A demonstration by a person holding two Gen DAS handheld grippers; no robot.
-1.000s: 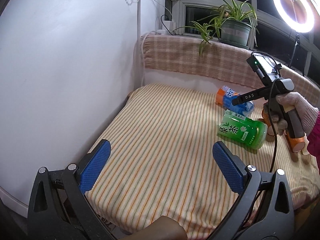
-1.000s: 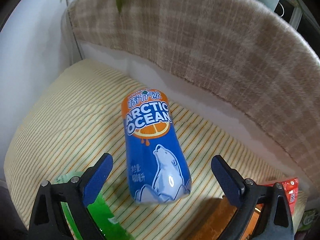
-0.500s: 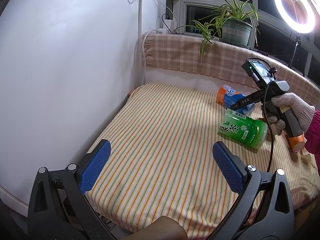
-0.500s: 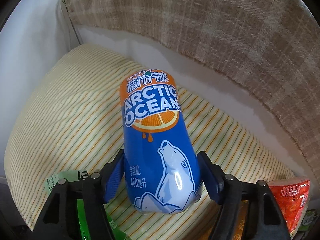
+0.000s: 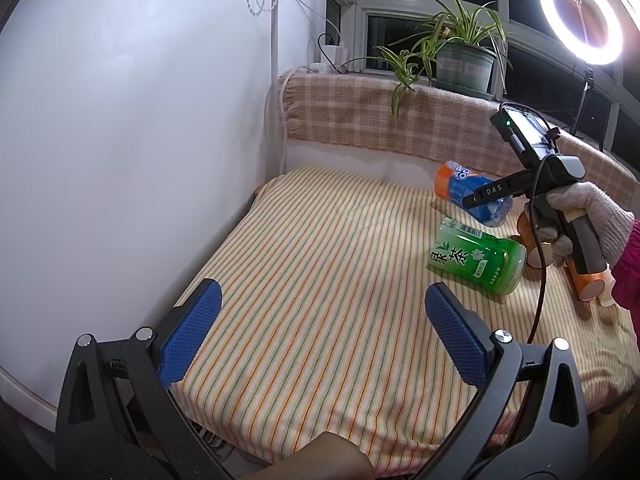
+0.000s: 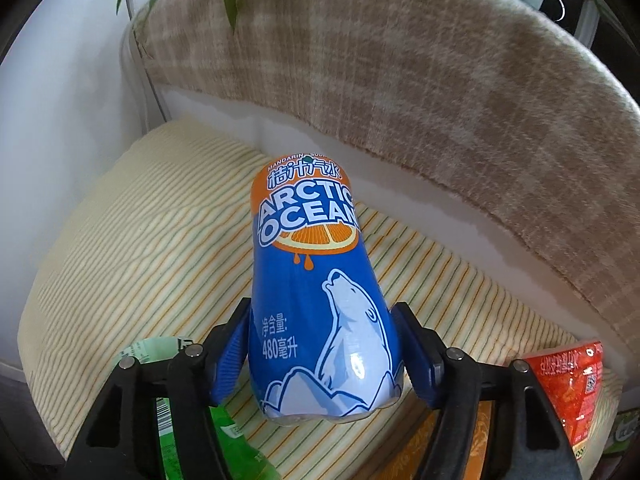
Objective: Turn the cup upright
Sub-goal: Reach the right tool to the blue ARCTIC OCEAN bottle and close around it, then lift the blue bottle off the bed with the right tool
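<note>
A blue and orange Arctic Ocean cup (image 6: 320, 304) is held between the blue pads of my right gripper (image 6: 324, 352), tilted with its orange end pointing away and raised off the striped cloth (image 6: 140, 220). It also shows in the left wrist view (image 5: 468, 194), lifted at the far right with the right gripper (image 5: 486, 192) shut on it. A green tea cup (image 5: 476, 260) lies on its side just in front of it. My left gripper (image 5: 320, 332) is open and empty, low over the near part of the cloth (image 5: 312, 260).
A red cup (image 6: 568, 380) lies at the right edge, and an orange-brown one sits under the right gripper. A checked blanket (image 5: 380, 116) covers the back ledge with a potted plant (image 5: 460, 64) on it. A white wall (image 5: 120, 140) bounds the left side.
My right gripper moved onto the Arctic Ocean cup, shut on it, and has lifted it off the cloth with its far end tilting up. The left gripper has stayed still.
</note>
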